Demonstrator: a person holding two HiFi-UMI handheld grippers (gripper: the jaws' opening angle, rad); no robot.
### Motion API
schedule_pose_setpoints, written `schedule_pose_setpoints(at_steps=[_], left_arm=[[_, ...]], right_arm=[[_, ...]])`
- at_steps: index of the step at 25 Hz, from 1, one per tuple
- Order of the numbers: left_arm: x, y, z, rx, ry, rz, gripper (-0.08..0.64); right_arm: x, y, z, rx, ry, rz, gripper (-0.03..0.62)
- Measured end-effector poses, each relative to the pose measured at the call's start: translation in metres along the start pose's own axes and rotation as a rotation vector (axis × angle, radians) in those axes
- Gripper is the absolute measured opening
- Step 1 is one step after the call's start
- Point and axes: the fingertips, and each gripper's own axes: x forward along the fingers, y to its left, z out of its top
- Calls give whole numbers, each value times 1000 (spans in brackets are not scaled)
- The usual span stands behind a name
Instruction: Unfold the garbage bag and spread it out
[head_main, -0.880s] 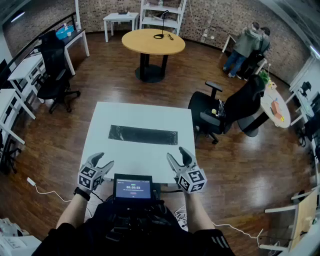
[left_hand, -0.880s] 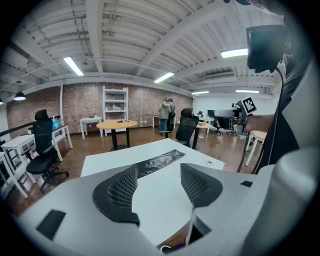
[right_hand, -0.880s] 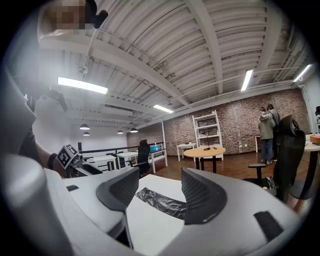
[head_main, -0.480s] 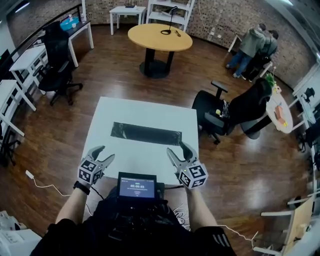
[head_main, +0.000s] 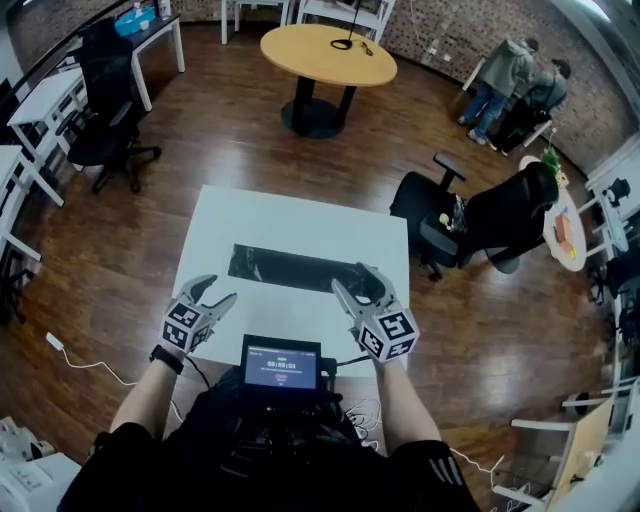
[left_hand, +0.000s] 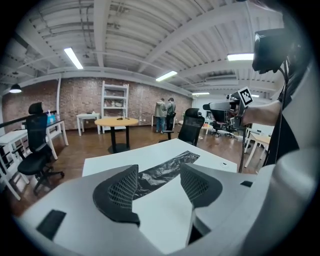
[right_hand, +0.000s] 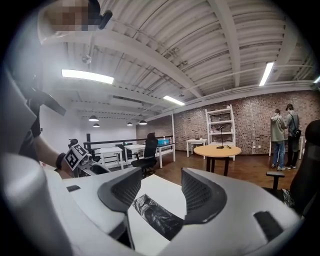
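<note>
The garbage bag (head_main: 295, 268) is a long black folded strip lying flat across the middle of the white table (head_main: 300, 215). My left gripper (head_main: 215, 292) hovers open just short of the strip's left end, nothing between its fingers. In the left gripper view the bag (left_hand: 165, 167) runs away beyond the open left gripper (left_hand: 159, 187). My right gripper (head_main: 357, 283) is open too, its tips above the strip's right end. In the right gripper view the bag (right_hand: 157, 217) lies on the table below the right gripper (right_hand: 160, 192), not between the pads.
A small screen (head_main: 281, 362) sits at the person's chest by the table's near edge. A black office chair (head_main: 480, 225) stands right of the table. A round wooden table (head_main: 328, 55) is farther back, two people (head_main: 515, 75) at far right, desks and a chair (head_main: 100, 130) at left.
Both grippers have moved forward over the table toward the bag. The right one's tips now reach the strip's right end. The bag lies as before.
</note>
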Motion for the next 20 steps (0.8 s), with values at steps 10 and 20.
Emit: schedule_pose_setpoints(at_steps=[10,20], left_arm=[[33,55,9,-8,29,-90,268],[62,85,-17,-11,106,-127,267]], right_arm=[[110,12,-7,-70,108,54,249],[211,67,-48,-231,314,242,245]])
